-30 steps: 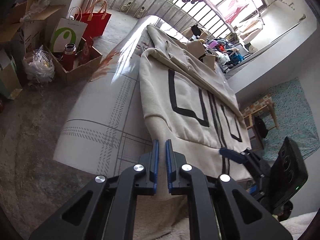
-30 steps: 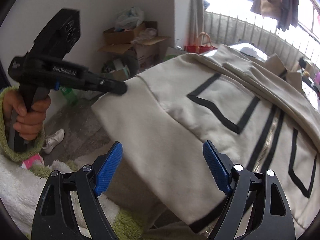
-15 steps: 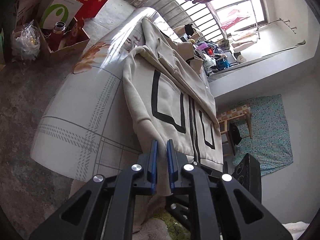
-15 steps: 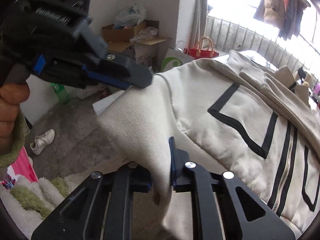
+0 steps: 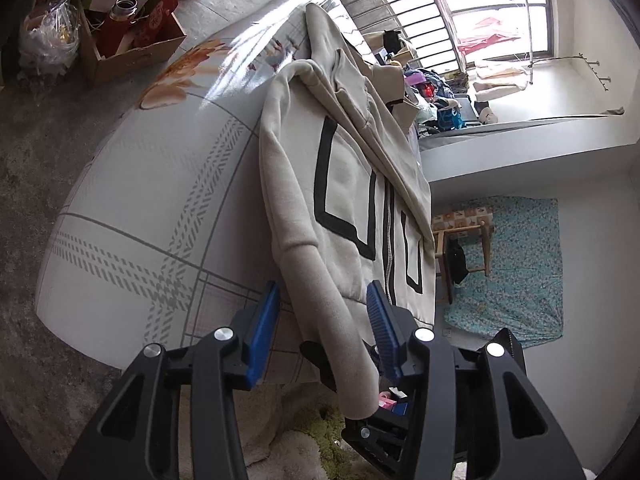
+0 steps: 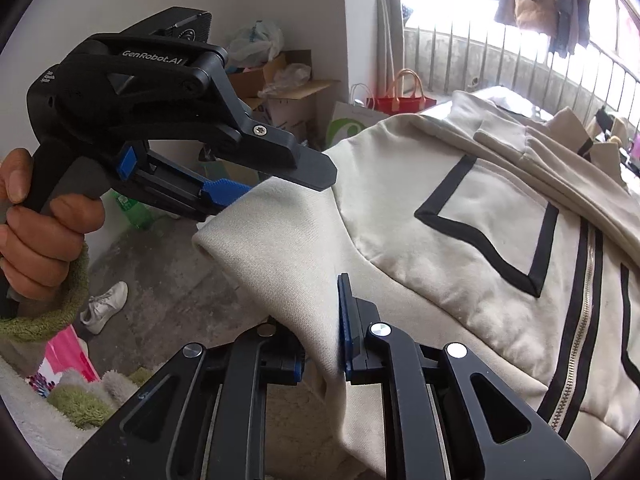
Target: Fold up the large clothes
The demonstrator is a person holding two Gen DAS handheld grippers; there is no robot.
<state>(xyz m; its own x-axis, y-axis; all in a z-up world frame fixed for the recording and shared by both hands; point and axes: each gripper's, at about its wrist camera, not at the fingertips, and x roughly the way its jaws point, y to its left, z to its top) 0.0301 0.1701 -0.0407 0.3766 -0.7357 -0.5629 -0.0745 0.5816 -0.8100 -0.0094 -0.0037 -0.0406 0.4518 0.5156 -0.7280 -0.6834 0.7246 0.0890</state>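
Fleecy cream jacket (image 6: 460, 248) sleeve – pinched by right hand-held gripper (image 6: 324, 344).

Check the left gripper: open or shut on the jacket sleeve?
Open. The left gripper has just been opening; the cream jacket sleeve hangs between its blue pads, gaps either side.

Grey concrete floor (image 5: 24, 208), white walls (image 5: 592, 152). Barred window (image 5: 472, 12), bright with daylight. Cardboard boxes (image 6: 288, 96) against one wall.

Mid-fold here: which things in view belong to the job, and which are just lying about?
Job:
cream jacket
bed
left hand-held gripper, jaws just opening around the sleeve
right hand-held gripper, clamped on the sleeve

Lying about:
cardboard box
white shoe
wooden stool
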